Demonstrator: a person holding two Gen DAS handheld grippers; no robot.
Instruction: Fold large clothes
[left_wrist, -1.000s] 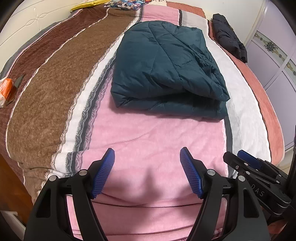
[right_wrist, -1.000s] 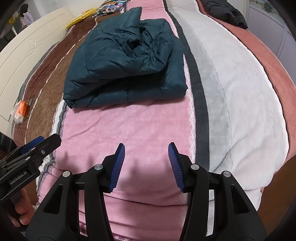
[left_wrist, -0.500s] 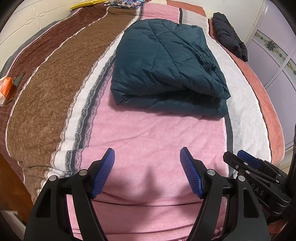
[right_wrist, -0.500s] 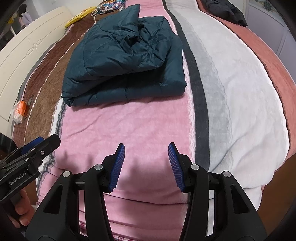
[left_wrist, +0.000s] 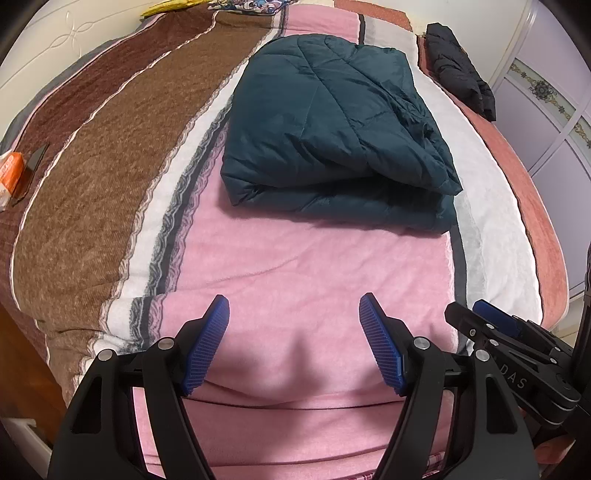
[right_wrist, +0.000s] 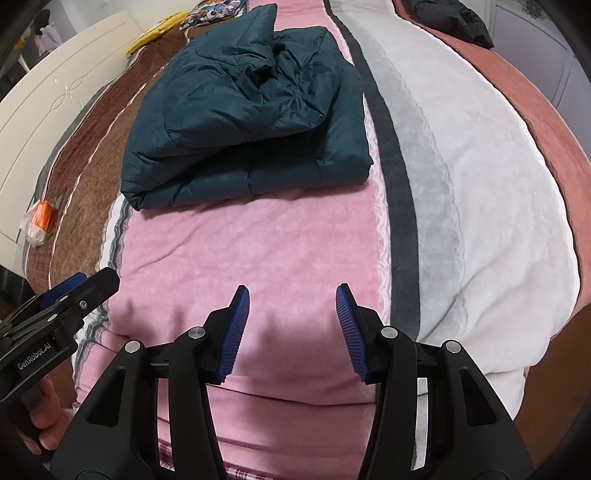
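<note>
Nearest, the left hand-held gripper and the right hand-held gripper hang over the pink stripe of the bed, jaws apart and empty, the left wider. Straight ahead and well apart from both lies the folded teal jacket, its near folded edge running crosswise. Neither looks clearly nearer. Beyond it, a black garment lies near the far edge

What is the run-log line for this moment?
garment: teal padded jacket folded on striped blanket | left hand-held gripper: open, empty | right hand-held gripper: open, empty
</note>
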